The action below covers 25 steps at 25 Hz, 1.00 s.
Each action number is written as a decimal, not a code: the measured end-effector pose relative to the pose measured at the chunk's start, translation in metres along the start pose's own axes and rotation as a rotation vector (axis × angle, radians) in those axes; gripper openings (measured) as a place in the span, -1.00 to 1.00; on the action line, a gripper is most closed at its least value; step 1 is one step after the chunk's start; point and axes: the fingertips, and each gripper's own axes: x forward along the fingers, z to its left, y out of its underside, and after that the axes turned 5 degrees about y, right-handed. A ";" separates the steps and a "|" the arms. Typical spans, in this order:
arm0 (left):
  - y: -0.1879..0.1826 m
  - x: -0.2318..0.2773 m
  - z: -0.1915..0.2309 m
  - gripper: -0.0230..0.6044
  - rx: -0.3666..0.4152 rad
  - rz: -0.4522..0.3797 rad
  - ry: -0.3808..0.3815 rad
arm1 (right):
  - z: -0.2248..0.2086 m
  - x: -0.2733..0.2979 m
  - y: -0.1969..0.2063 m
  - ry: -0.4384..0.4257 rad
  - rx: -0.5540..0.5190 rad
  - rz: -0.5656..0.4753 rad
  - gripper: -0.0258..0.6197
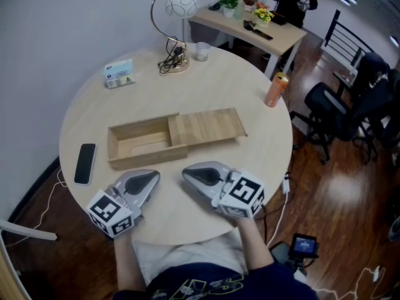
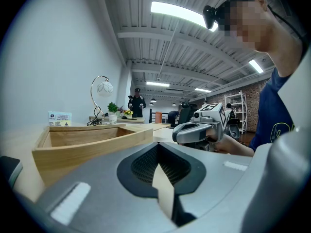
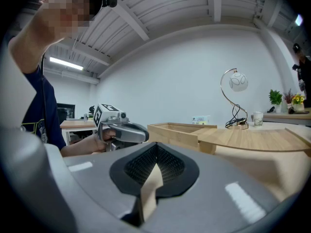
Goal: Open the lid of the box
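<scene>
A shallow wooden box lies in the middle of the round table. Its sliding lid is pushed out to the right, so the left half of the box is uncovered and empty. My left gripper rests on the table just in front of the box, shut and holding nothing. My right gripper lies beside it, also shut and empty, short of the box's front wall. The left gripper view shows the box close ahead; the right gripper view shows the lid sticking out.
A black phone lies left of the box. At the table's far edge stand a lamp, a small card box and a glass cup. An orange can stands at the right edge. Office chairs are beyond it.
</scene>
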 end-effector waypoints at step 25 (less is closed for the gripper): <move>0.000 -0.001 0.000 -0.92 0.001 -0.001 -0.001 | 0.002 0.001 0.005 -0.027 -0.009 -0.006 -0.92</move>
